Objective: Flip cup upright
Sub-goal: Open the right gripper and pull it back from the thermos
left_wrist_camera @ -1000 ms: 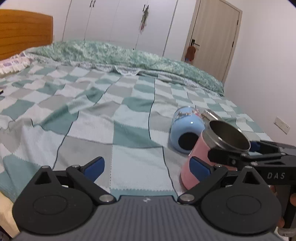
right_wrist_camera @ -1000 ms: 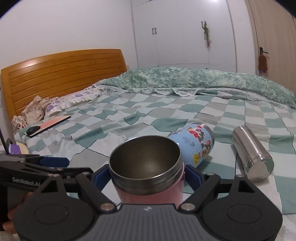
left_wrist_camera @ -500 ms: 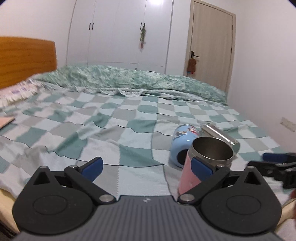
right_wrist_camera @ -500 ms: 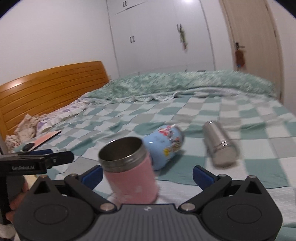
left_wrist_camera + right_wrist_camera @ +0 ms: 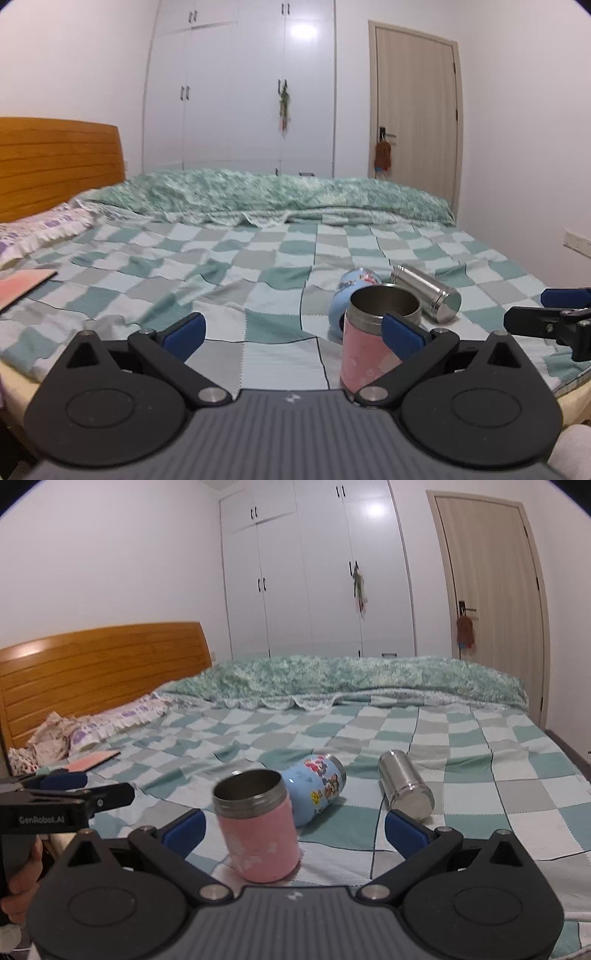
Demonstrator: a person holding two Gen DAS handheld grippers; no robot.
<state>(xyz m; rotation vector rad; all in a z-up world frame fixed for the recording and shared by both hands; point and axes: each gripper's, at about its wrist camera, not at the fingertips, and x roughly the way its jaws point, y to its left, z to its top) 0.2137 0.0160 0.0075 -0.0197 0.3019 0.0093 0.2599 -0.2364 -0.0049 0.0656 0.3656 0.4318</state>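
A pink cup with a steel rim (image 5: 258, 832) stands upright on the checked bedspread near the bed's front edge; it also shows in the left wrist view (image 5: 369, 343). My right gripper (image 5: 295, 829) is open and empty, drawn back from the cup, which stands between its fingers and free of them. My left gripper (image 5: 291, 330) is open and empty, with the cup behind its right finger. A light blue cartoon cup (image 5: 317, 786) and a steel cup (image 5: 406, 784) lie on their sides behind the pink one.
A folded green quilt (image 5: 332, 679) lies along the bed's far side. A wooden headboard (image 5: 92, 672) and pillows are at the left. A pink flat card (image 5: 92, 762) lies on the bedspread at the left. Wardrobes and a door stand behind.
My right gripper has opened, let go of the pink cup and pulled back. The cup now stands alone on the bed. My left gripper has pulled back and tilted up.
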